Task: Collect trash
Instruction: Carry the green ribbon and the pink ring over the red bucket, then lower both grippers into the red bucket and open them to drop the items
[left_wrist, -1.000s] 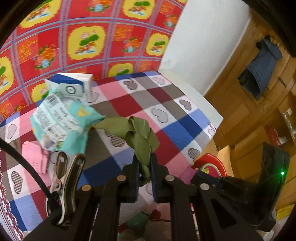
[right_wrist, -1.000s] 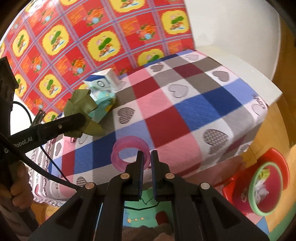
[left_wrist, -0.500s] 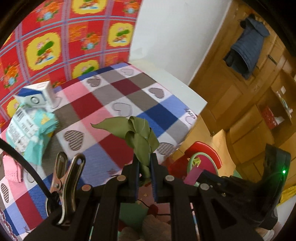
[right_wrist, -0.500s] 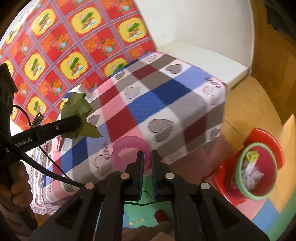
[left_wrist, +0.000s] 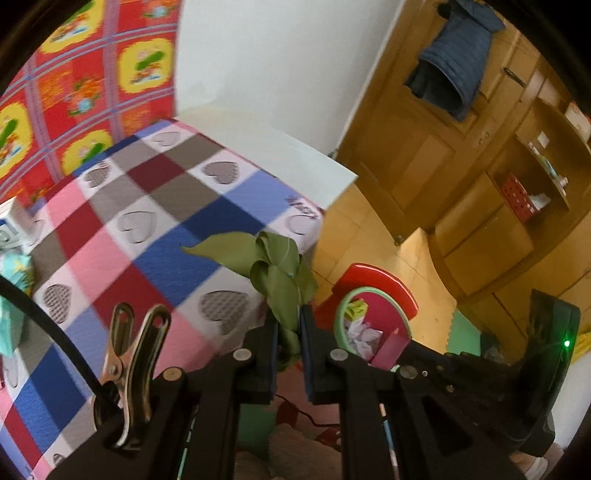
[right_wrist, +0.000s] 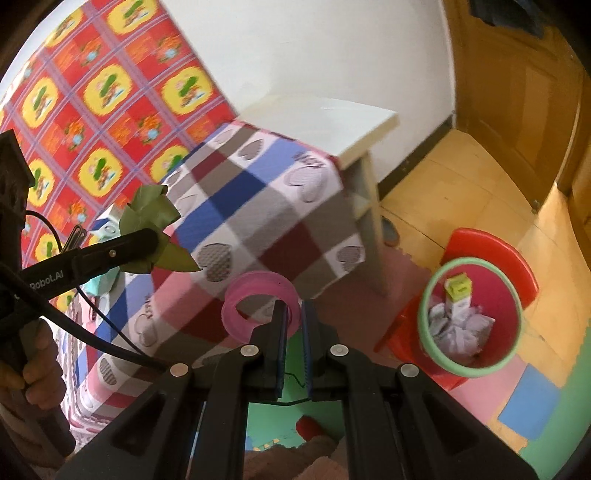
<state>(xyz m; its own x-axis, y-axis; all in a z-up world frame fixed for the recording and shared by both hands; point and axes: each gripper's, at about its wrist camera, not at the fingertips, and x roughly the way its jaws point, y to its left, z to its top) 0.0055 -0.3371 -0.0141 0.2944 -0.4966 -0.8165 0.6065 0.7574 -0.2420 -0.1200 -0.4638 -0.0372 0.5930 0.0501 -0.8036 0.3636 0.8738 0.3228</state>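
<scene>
My left gripper (left_wrist: 288, 325) is shut on a crumpled green ribbon bow (left_wrist: 273, 266), held in the air over the table's right edge. The same green bow (right_wrist: 151, 214) shows at the left of the right wrist view. My right gripper (right_wrist: 291, 314) is shut on a pink tape ring (right_wrist: 258, 302), gripping its wall, past the table's corner. On the floor to the right stands a red bin with a green rim (right_wrist: 472, 317), holding crumpled paper and a small carton. In the left wrist view the bin (left_wrist: 373, 325) sits just right of the fingers.
A checked heart-pattern cloth (right_wrist: 258, 206) covers the white table (right_wrist: 332, 122). A white-blue box (left_wrist: 11, 229) and a teal packet (left_wrist: 14, 273) lie at its far left. A red chair (right_wrist: 491, 251) stands behind the bin. Wooden cupboards (left_wrist: 498, 166) line the right.
Both grippers have swung right, away from the table and toward the floor bin, each carrying its item. The bin now looks larger and nearer; the table items have slid off to the left.
</scene>
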